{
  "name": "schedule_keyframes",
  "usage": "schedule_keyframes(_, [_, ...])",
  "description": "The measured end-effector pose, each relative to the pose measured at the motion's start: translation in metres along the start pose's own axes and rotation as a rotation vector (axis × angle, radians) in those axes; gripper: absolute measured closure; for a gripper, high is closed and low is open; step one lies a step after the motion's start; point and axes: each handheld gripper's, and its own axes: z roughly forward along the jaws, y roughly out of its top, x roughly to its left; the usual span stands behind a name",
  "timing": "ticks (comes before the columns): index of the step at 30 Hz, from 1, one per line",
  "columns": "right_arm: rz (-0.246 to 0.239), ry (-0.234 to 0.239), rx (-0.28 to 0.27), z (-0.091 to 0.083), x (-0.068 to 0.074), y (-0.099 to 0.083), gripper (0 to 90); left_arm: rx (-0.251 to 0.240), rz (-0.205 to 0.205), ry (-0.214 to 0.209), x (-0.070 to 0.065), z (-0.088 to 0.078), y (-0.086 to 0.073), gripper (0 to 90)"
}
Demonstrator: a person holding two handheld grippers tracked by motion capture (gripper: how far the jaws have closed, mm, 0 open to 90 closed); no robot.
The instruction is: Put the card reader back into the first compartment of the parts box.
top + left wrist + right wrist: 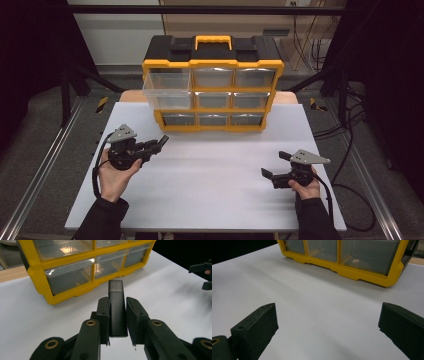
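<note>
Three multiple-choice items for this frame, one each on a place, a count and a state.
1. Which drawer of the organiser stands pulled out?
A. top left
B. middle centre
C. bottom right

2. How many drawers does it have?
A. four
B. six
C. nine

3. The left gripper is
A. open
B. shut on a black block
C. shut on a drawer

Key: 1 A, the top-left drawer juts out in the high view; 2 C, three rows of three; 3 B, both jaws press the block's sides.
</note>
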Motion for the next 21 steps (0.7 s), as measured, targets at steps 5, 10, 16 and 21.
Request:
schedule_keyframes(5, [-0.002, -0.001, -0.002, 0.000, 0.000, 0.000, 2.5, -0.004, 0.000, -0.001, 0.000, -0.002, 0.002, 72.5])
schedule_keyframes(10, [-0.001, -0.001, 0.000, 0.000, 0.000, 0.000, 2.5, -0.007, 0.003, -0.006, 0.000, -0.003, 0.004, 72.5])
schedule_keyframes(16, [-0.001, -0.002, 0.000, 0.000, 0.000, 0.000, 2.5, -0.020, 0.006, -0.014, 0.000, -0.006, 0.009, 72.5])
schedule_keyframes(21, [-0.003, -0.001, 0.004, 0.000, 0.000, 0.000, 2.5, -0.026, 0.016, -0.018, -0.001, -0.009, 0.015, 72.5])
